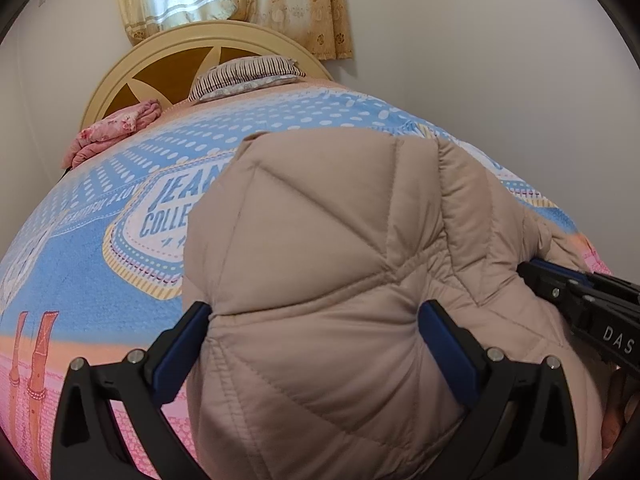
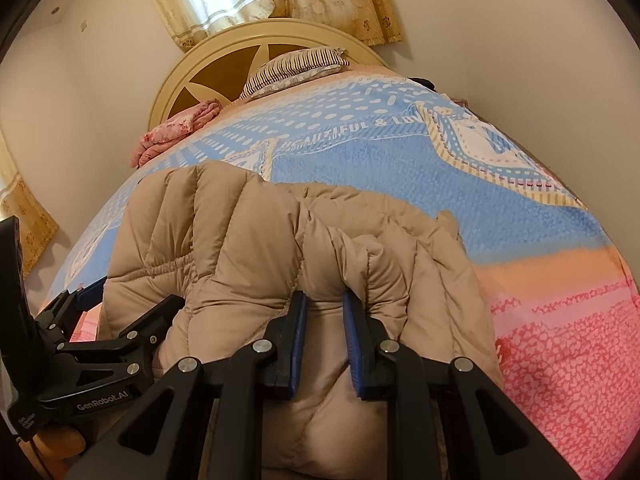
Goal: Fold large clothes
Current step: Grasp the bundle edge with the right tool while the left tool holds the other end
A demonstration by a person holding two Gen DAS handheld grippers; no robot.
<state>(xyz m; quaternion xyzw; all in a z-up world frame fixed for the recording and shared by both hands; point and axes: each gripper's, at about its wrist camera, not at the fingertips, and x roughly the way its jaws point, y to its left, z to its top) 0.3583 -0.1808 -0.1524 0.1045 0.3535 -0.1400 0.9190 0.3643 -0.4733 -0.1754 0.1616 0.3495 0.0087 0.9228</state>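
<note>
- Right up close, your right gripper (image 2: 325, 312) has its blue pads pinched on a ridge of the beige puffer jacket (image 2: 248, 248); the jaws stand narrow and the padding bulges out on both sides.
- Your left gripper (image 1: 316, 336) is spread wide with a fat quilted fold filling the gap. The fabric dents in at both pads, so I read that as a grip on a thick bunch.
- The jacket lies bunched at the near end of the bed, on the blue and pink blanket (image 2: 360, 168), with both tools biting its near edge.
- Watch that slick shell: it looks slippery, and a shallow pinch on the right could let the ridge slide out as you lift.
- If one side goes first, the fold could skew or flop open.
- Farther back, a striped pillow (image 1: 248, 74) and a folded pink cloth (image 1: 114, 130) sit by the headboard (image 1: 120, 76), well apart from the jacket.
</note>
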